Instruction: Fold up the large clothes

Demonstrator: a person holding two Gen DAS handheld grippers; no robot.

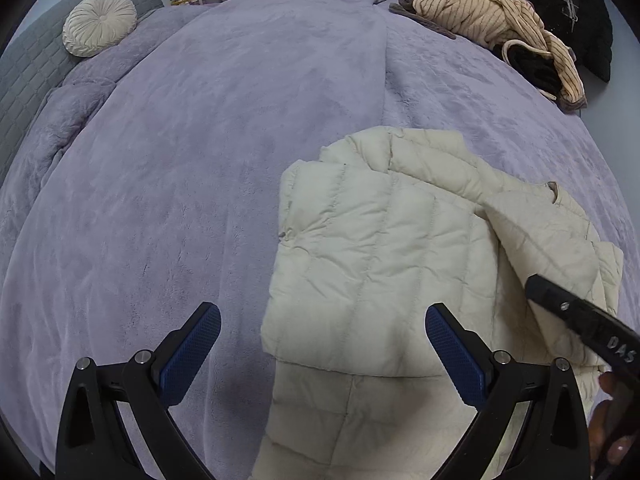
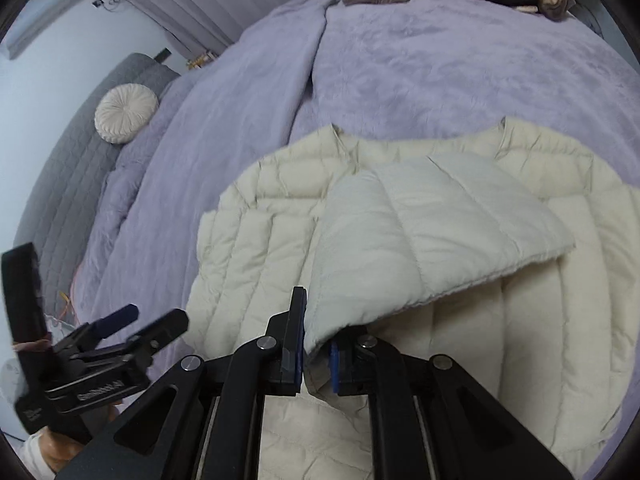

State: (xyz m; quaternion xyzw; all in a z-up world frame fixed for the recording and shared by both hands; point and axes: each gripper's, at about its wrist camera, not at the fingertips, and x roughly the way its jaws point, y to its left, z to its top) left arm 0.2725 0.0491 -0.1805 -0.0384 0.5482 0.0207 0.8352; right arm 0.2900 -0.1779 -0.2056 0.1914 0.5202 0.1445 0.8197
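Note:
A cream quilted puffer jacket [image 1: 380, 248] lies partly folded on the purple blanket, at the near right of the bed. My left gripper [image 1: 323, 320] is open and empty, hovering just above the jacket's near left edge. My right gripper [image 2: 316, 344] is shut on a folded sleeve or flap of the jacket [image 2: 420, 240], holding it lifted over the jacket's body [image 2: 256, 248]. The right gripper's black body shows in the left wrist view [image 1: 580, 320]. The left gripper shows at the lower left of the right wrist view [image 2: 132, 328].
The purple fleece blanket [image 1: 240, 140] covers the bed. A round cream cushion [image 1: 100, 24] leans on the grey headboard [image 1: 24, 80] at the far left. A pile of striped beige and black clothes [image 1: 500, 28] lies at the far right corner.

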